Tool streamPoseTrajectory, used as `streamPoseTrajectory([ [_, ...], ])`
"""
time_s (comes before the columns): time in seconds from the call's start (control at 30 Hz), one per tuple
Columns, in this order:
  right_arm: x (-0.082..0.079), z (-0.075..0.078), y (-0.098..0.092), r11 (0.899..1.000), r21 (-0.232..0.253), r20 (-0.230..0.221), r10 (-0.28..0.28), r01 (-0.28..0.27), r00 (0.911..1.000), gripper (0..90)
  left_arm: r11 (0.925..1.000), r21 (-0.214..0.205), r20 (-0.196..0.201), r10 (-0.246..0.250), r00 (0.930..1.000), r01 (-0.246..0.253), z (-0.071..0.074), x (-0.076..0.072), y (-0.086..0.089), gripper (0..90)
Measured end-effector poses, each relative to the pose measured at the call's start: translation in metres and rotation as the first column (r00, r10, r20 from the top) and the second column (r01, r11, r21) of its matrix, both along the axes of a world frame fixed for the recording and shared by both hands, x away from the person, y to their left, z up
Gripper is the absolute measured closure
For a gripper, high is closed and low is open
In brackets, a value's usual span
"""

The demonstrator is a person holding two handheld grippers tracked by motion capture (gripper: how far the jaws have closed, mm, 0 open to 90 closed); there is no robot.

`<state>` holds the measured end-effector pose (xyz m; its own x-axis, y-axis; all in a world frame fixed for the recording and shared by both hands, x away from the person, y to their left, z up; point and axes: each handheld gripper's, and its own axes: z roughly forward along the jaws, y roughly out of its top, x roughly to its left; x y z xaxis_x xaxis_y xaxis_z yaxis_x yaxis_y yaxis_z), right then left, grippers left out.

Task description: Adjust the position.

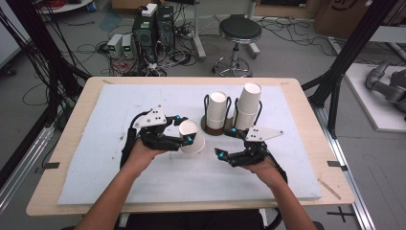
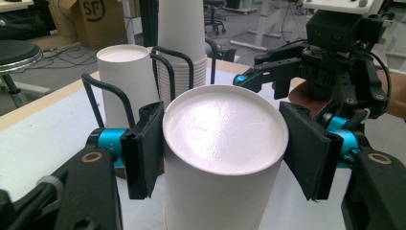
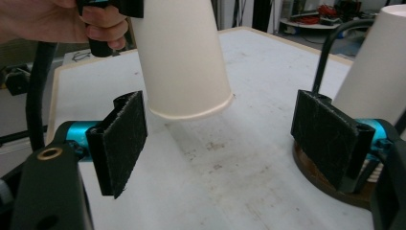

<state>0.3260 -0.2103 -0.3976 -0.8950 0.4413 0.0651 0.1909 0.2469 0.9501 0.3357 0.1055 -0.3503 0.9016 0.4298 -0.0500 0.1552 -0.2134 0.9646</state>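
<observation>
Left fingers [image 2: 143, 148] clamped on upturned paper cup [image 2: 222, 158], right gripper [image 3: 230, 143] fingers spread, cup ahead.

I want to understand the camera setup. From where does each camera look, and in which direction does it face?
High view: above the person's side, looking forward and down on the table; both forearms, left gripper, right gripper.
Left gripper view: on the left gripper, between pads shut on the inverted paper cup.
Right gripper view: on the right gripper, jaws open.
All views share that cup.
</observation>
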Motion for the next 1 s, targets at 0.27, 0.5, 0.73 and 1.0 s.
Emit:
streamPoseTrajectory([
  [0.27, 0.002, -0.002, 0.012, 0.999, 0.017, -0.015, 0.045, -0.044, 0.9989, 20.4, 0.9994, 0.001, -0.004, -0.033, 0.9994, 0.033, 0.0, -0.002, -0.013, 35.5],
  [0.5, 0.004, -0.002, 0.021, 0.998, 0.016, -0.004, 0.058, -0.058, 0.9983, 20.4, 0.9983, -0.002, -0.002, -0.058, 0.9983, 0.058, 0.001, -0.002, -0.022, 35.6],
  [0.73, 0.006, -0.003, 0.028, 0.998, 0.016, -0.005, 0.064, -0.064, 0.9979, 20.4, 0.997, -0.018, -0.006, -0.076, 0.9971, 0.075, 0.002, -0.001, -0.029, 35.9],
  [1.0, 0.008, -0.006, 0.033, 0.997, -0.004, 0.004, 0.071, -0.071, 0.9974, 20.4, 0.9945, -0.046, -0.019, -0.095, 0.9953, 0.094, 0.002, -0.001, -0.033, 35.9],
])
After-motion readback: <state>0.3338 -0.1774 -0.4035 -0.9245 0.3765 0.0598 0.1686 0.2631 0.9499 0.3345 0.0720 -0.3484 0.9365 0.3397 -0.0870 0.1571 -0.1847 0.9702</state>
